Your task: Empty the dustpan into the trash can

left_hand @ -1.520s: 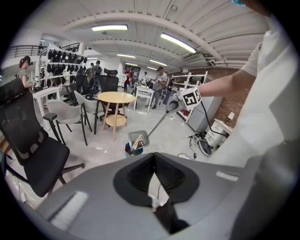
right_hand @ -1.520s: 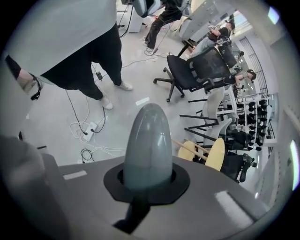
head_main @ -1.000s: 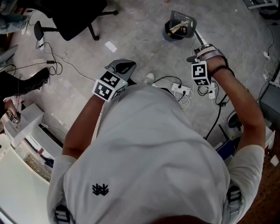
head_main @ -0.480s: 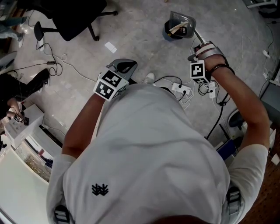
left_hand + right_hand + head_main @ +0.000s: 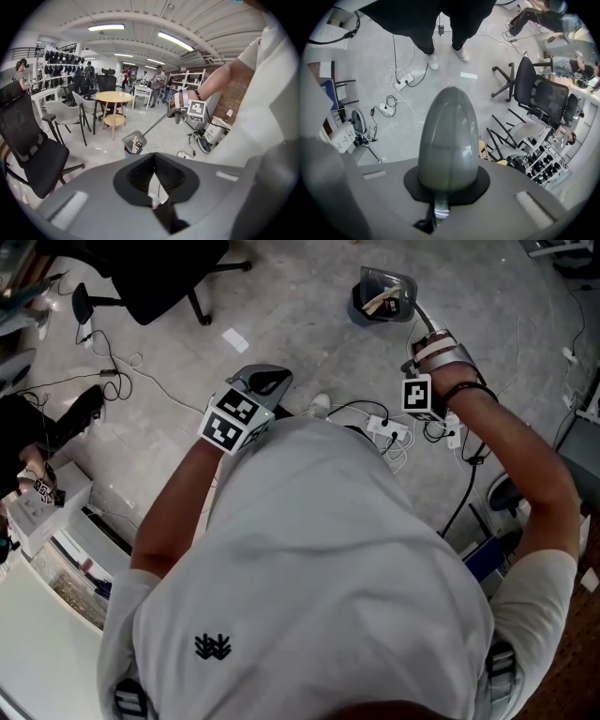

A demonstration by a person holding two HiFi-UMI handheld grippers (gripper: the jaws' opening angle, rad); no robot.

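A grey concrete floor (image 5: 309, 348) carries a black swivel office chair (image 5: 159, 268) and, well apart from it, a small dark round trash can (image 5: 360, 313). A grey long-handled dustpan (image 5: 386, 287), with pale scraps inside, hangs tilted just over the can's mouth. The right gripper (image 5: 425, 354) is clamped on the dustpan's rounded handle end (image 5: 447, 140). The left gripper (image 5: 261, 382) has its jaws pressed together on nothing.

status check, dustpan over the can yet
Right gripper shut on dustpan handle; left gripper shut, empty. Dustpan over can, scraps inside. Cables on floor, clear of can.
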